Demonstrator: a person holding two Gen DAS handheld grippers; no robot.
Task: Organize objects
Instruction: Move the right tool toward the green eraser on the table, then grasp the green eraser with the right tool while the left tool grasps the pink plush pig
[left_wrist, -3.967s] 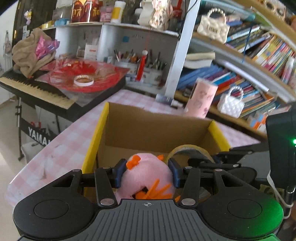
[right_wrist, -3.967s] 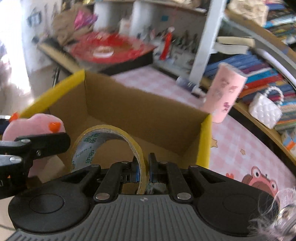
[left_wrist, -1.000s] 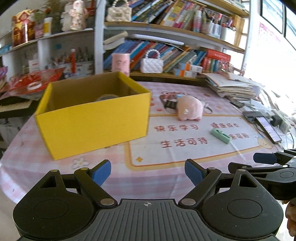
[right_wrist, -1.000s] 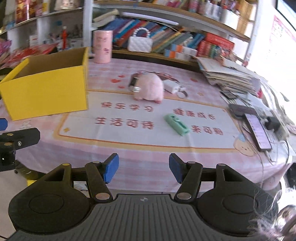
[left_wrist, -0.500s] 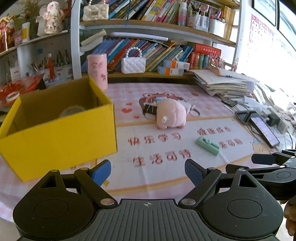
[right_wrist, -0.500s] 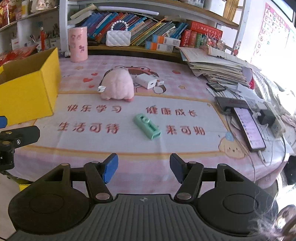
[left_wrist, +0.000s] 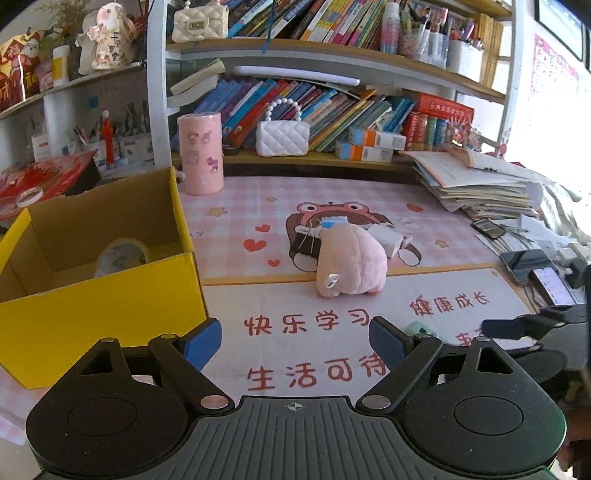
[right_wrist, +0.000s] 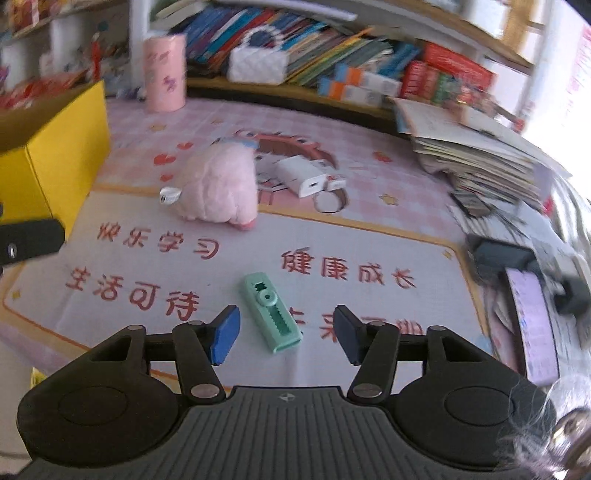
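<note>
So the green clip (right_wrist: 272, 313) lay flat on the mat (right_wrist: 229, 266), right in front of the right gripper (right_wrist: 286, 335) and lined up with the gap between its pads. Its long axis ran away from the camera, tilted a bit to the left. Nothing was touching it; the jaws were closing but still stood clear of both sides. That gripper pointed steeply down at it.

The left gripper (left_wrist: 295, 345) was wide apart and empty, aimed more toward the pink plush (left_wrist: 351, 264). The box (left_wrist: 99, 314) sat to the left with tape (left_wrist: 120, 256) inside. I'd say the right hand was much nearer the clip.
</note>
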